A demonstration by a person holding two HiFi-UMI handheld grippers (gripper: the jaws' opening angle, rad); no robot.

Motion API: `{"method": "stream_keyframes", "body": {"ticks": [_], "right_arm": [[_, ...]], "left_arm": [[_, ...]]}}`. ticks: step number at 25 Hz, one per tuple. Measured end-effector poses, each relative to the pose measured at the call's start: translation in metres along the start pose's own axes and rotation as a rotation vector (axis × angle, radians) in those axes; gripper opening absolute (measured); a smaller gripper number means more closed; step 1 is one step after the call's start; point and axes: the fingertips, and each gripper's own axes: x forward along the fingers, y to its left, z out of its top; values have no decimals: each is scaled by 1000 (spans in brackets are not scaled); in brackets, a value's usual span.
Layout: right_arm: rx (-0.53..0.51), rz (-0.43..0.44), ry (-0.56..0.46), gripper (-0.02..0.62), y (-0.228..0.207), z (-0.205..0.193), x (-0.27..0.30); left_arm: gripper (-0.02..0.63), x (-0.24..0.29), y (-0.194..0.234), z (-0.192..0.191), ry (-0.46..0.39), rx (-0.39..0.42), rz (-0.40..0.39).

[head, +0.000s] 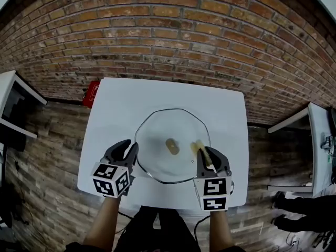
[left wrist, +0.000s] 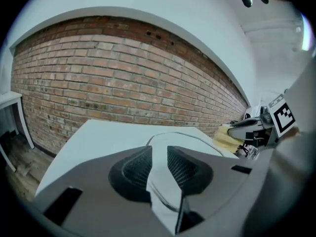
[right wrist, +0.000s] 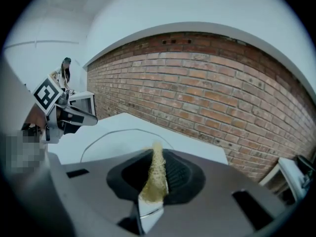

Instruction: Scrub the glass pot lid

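**Glass pot lid [head: 169, 124] flat on the white surface [head: 123, 106], a tool at each side**

Head view: the lid lies knob [head: 171, 146] up, midway between the surface's left and right edges and closer to the near edge than the far one. The left tool [head: 131, 145] sits at the lid's near-left rim. The right tool [head: 208, 153] is over the right rim with a yellow sponge [head: 201, 148] in its jaws.

Left gripper view: the left tool [left wrist: 159, 153] has its ribbed pads part-way open. The lid's rim [left wrist: 183, 140] runs between them, and a gap shows at the glass. Across the lid, the right tool [left wrist: 247, 127] carries the sponge [left wrist: 224, 137].

Right gripper view: the right tool [right wrist: 157, 156] is clamped on the sponge [right wrist: 155, 177], which is squeezed thin and upright between the pads. The lid [right wrist: 116, 141] lies just beyond, and the left tool [right wrist: 74, 117] is at its far side. A brick wall [right wrist: 212, 93] stands behind.
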Motion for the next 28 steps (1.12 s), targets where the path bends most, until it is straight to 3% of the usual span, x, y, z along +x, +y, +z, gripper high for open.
{"method": "stream_keyframes", "body": {"ticks": [17,21,28], "right_arm": [[72,-81,-468,60,-27,148,-75],[61,-85,-539,60,-28,178,-95],[69,-97,-608,60,-23,199,-115]], "left_arm": [[18,-47,-54,157,-291,189,-16],[17,-62,-68,196,-366,235,-18],[15,-87,-77,225,-460,247,0]]}}
